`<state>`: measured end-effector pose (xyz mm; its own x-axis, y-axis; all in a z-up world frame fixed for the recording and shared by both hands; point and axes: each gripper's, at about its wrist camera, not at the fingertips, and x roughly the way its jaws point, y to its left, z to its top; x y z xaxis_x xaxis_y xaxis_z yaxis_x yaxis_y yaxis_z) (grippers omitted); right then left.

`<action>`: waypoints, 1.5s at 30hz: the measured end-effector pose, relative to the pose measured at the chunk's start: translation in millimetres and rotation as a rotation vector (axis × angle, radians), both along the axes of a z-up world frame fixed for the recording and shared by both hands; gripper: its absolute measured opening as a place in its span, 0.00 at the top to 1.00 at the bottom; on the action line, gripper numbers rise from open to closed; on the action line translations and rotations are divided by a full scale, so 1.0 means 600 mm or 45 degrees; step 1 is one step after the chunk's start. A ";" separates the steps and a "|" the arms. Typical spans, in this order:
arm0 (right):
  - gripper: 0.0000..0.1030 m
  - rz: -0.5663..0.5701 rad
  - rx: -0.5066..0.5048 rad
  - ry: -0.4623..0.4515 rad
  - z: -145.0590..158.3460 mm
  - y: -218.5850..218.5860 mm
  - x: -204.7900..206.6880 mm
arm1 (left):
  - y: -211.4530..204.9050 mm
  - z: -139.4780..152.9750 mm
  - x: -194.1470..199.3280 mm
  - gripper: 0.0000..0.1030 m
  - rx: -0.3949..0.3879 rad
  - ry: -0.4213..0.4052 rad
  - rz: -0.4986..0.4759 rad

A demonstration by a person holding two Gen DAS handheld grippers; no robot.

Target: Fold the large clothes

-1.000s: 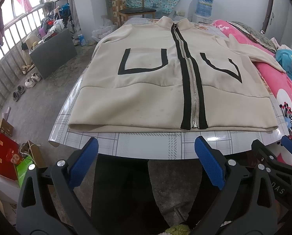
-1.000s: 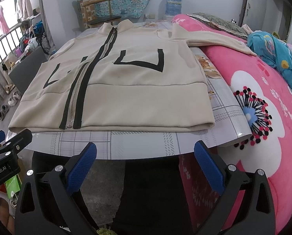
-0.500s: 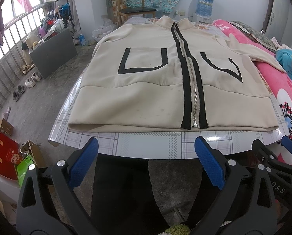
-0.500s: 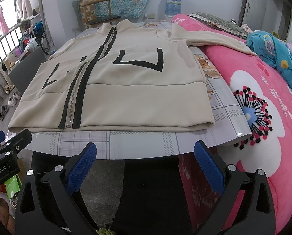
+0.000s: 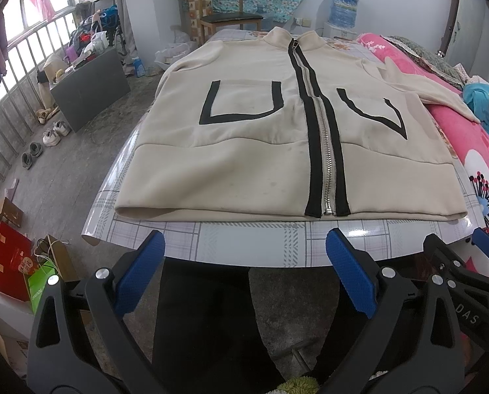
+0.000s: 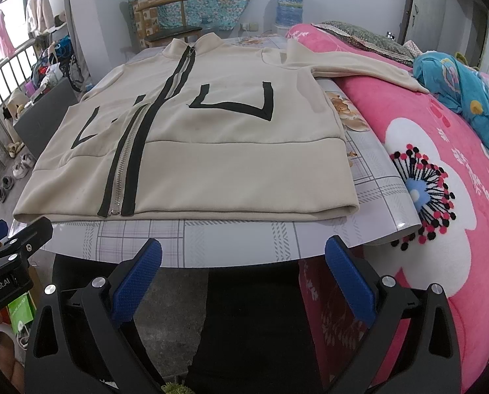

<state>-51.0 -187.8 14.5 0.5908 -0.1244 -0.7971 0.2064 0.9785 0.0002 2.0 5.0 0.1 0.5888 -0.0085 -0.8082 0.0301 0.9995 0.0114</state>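
Note:
A beige zip-up jacket with black stripes along the zipper and black pocket outlines lies flat, front up, on the table, hem toward me. Its right sleeve stretches onto the pink bed. My left gripper hovers open just short of the table's near edge, below the hem's left-middle part. My right gripper also hangs open before the near edge, below the hem's right half. Neither holds anything. Each gripper's black frame shows at the other view's edge.
A pink flowered blanket covers the bed right of the table, with a blue cloth on it. A wooden chair stands behind the table. Shoes, bags and a dark box sit on the floor left. A person's dark-trousered legs stand below.

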 end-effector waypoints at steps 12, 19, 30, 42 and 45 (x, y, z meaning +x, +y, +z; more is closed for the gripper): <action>0.06 0.001 -0.001 -0.001 0.000 0.000 0.001 | 0.002 0.000 0.000 0.08 -0.001 0.000 0.001; 0.06 0.001 -0.004 -0.003 0.000 0.000 0.001 | 0.002 0.000 0.000 0.08 0.001 -0.001 0.000; 0.06 0.002 -0.004 -0.003 0.000 0.001 0.001 | 0.007 0.002 0.000 0.08 -0.001 -0.001 0.004; 0.06 0.007 -0.018 -0.013 0.005 0.004 0.007 | 0.023 -0.003 0.006 0.08 0.001 0.004 0.018; 0.06 0.006 -0.026 -0.018 0.005 0.002 0.013 | 0.024 -0.007 0.012 0.08 0.004 0.012 0.022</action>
<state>-43.4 -186.6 17.7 0.6025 -0.1378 -0.7861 0.2021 0.9792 -0.0168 9.3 19.1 -4.0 0.5809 0.0043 -0.8139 0.0131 0.9998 0.0146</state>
